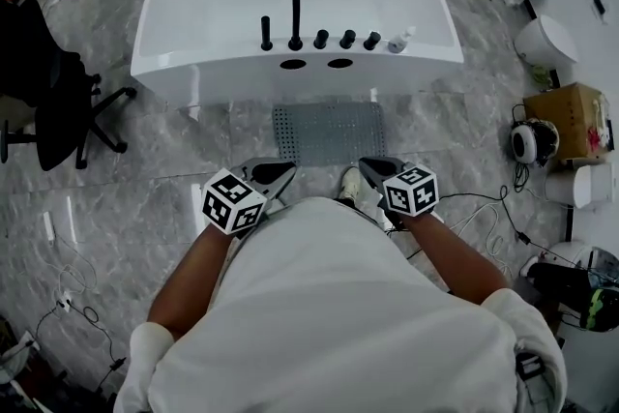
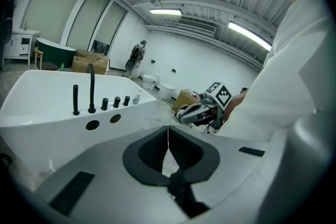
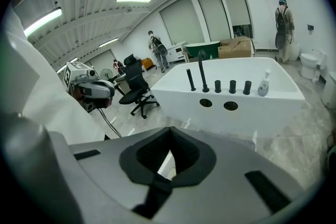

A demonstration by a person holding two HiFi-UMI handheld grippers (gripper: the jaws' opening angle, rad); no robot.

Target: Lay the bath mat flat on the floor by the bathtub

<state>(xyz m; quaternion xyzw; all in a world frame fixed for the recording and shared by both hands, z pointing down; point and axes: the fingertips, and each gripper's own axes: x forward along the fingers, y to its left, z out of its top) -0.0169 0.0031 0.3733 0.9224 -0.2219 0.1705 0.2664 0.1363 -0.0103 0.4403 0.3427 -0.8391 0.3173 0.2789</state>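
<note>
Over on the left the chair (image 1: 48,102) stands well apart from it all and is no worry. The left gripper (image 1: 280,175) hangs at the person's waist with its jaws pressed together and nothing between them. Ahead of it the mat (image 1: 329,132) lies on the floor hard against the foot of the tub (image 1: 193,14), below the taps, and from here it looks flat and square, so I'd judge the job as good as done. The danger now is undoing it. The shoe (image 1: 350,186) sits just beside the mat's near edge, and a careless step forward could scuff that edge and ruck it up. The tiles look glossy too, so the mat could skate out of line. The right gripper (image 1: 370,169) is likewise closed tight and empty, so fixing a corner would mean opening it first. Farther right, the cables (image 1: 484,208) trail near the person's feet and could trip a step back.
</note>
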